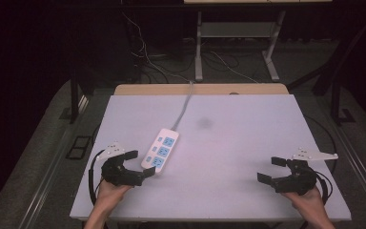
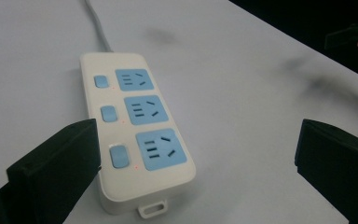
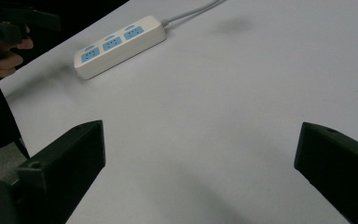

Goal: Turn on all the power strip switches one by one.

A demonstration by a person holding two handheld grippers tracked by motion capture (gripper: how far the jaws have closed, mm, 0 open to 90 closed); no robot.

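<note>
From the high view, the strip [image 1: 161,149] lies on the pale desk [image 1: 238,143] at 9 o'clock, its cord running to 12; the left tongs [image 1: 140,163] gape just beside its near end, likely to grip it, while the right tongs [image 1: 270,169], spread, wait at 4 o'clock. Dark floor and cables surround the desk. In the left gripper view, the strip [image 2: 137,130] sits between wide jaws. In the right gripper view, the strip [image 3: 116,44] lies far off at 11.

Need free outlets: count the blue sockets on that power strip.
3, in a row along the power strip: one nearest the cord, one in the middle, one at the free end. None looks hidden.
</note>
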